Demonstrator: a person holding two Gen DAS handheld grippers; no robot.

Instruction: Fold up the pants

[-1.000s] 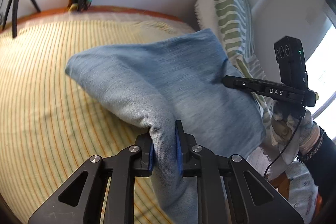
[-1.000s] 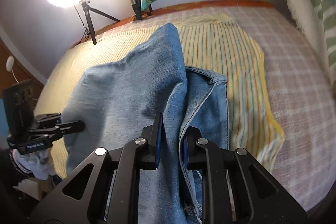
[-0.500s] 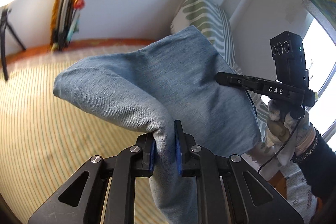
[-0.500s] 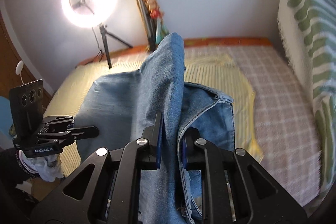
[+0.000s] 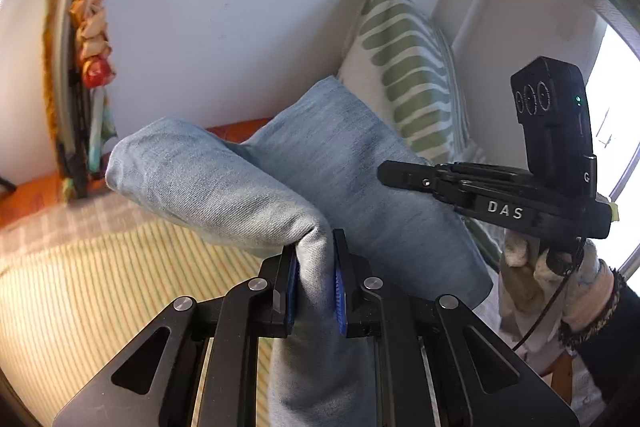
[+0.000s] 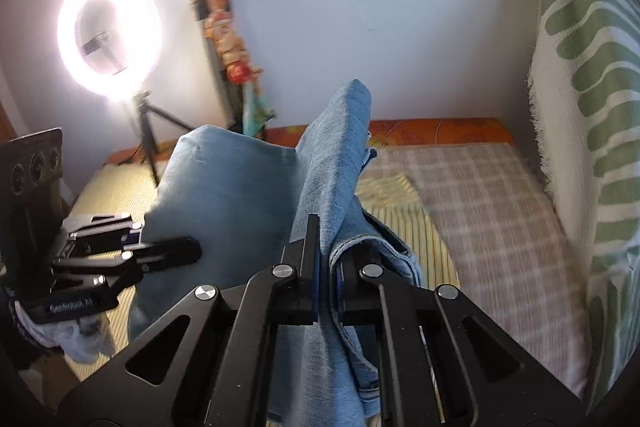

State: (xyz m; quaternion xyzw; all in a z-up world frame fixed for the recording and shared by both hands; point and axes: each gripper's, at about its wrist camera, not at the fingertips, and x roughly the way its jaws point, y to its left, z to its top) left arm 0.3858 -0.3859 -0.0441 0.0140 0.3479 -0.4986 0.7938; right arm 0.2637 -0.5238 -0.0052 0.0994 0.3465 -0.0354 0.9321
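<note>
Denim pants [image 5: 320,163] are hanging between your two grippers, lifted above the striped bedspread [image 5: 100,287], w/ the pillow [image 5: 408,75] behind. Your left gripper [image 5: 314,283] is clamping a doubled fold of the fabric; the right gripper [image 6: 326,283] has just been closing and is now pinching a seamed edge, prob. near the waistband. Judging by the drape, the cloth is soft but fairly heavy, so it's going to sag and swing btw. the grips. You're doing best holding thick seams or folded edges, not single layers, since those are likelier to slip out.
</note>
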